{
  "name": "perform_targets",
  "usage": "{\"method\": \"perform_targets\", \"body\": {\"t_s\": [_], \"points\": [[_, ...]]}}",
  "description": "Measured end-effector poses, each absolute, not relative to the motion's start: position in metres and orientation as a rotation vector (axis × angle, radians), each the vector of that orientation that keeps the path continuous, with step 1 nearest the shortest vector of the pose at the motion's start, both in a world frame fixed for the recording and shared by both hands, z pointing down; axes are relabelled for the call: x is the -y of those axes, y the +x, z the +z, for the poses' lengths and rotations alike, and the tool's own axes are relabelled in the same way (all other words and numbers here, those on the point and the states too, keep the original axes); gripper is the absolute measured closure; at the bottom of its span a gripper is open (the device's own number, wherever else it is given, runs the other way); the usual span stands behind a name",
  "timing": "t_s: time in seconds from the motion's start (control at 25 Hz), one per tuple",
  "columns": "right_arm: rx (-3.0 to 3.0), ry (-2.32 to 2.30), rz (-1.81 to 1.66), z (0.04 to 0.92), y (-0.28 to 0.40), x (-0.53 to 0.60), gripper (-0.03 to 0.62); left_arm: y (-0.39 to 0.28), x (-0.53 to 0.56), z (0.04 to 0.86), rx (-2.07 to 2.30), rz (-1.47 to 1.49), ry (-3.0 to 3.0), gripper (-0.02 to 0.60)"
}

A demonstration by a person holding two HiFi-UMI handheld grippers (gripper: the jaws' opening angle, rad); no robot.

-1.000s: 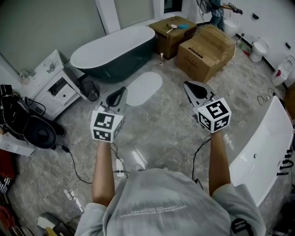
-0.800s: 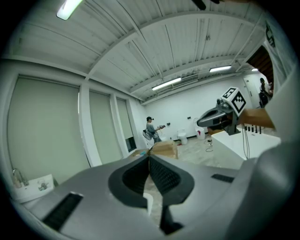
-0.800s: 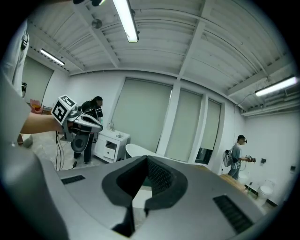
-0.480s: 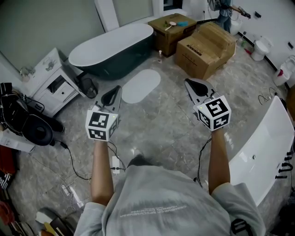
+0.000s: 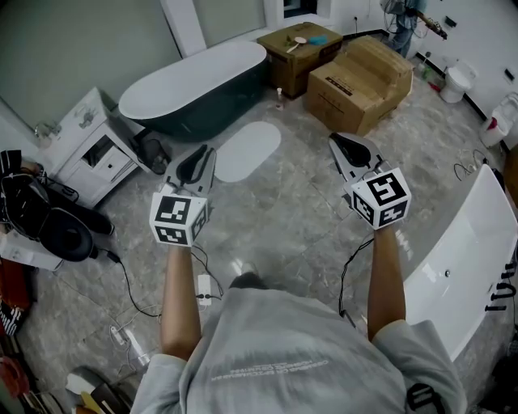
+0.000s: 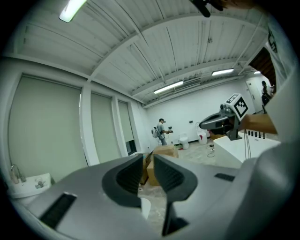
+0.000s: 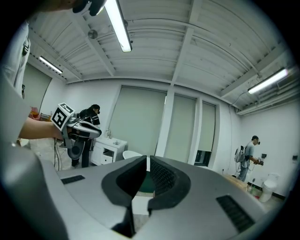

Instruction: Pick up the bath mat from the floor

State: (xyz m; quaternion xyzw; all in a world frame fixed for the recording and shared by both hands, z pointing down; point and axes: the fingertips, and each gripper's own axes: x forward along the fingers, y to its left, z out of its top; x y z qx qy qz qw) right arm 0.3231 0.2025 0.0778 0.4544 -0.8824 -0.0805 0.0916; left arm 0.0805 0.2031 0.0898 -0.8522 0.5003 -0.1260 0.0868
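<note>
The bath mat (image 5: pixel 247 151) is a white oval lying flat on the grey marble floor beside the dark bathtub (image 5: pixel 194 89). Both grippers hang in the air well above the floor, pointing forward. My left gripper (image 5: pixel 208 149) has its tips just left of the mat in the head view. Its jaws are opening, parted by a narrow gap with nothing between them (image 6: pixel 148 159). To the right of the mat, my right gripper (image 5: pixel 333 139) is shut and empty, its pads together (image 7: pixel 147 161). Neither touches the mat.
Two cardboard boxes (image 5: pixel 360 81) (image 5: pixel 299 52) stand beyond the mat. A white cabinet (image 5: pixel 93 149) and black bags (image 5: pixel 57 226) are at the left, a white tub (image 5: pixel 461 267) at the right. Cables and a power strip (image 5: pixel 202 291) lie by my feet. A person (image 5: pixel 401 16) stands far back.
My left gripper has drifted a little to the left and its jaws have parted slightly. The right gripper has barely shifted. The mat lies as before.
</note>
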Motion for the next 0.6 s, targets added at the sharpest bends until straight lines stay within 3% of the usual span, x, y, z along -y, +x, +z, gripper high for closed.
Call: {"method": "perform_targets", "body": {"t_s": [0.08,0.12,0.32,0.6], "points": [[2.622,1.339,-0.228,0.0783,0.3218,-0.2029,0.545,0.0798,-0.2012,0.0893,-1.488,-0.378,-2.544,0.429],[2.618,1.335,-0.222,0.0794,0.3218,-0.2032,0.494,0.08,-0.2009,0.0897,-1.486,-0.382,-2.544,0.416],[2.611,1.322,-0.212,0.0829,0.3248,-0.2006,0.427,0.0863,-0.1992,0.0899,-1.471,-0.379,-2.54,0.402],[2.614,1.315,-0.201,0.0842,0.3215,-0.1935,0.405,0.0849,-0.1937,0.0938,-1.468,-0.393,-2.549,0.382]]}}
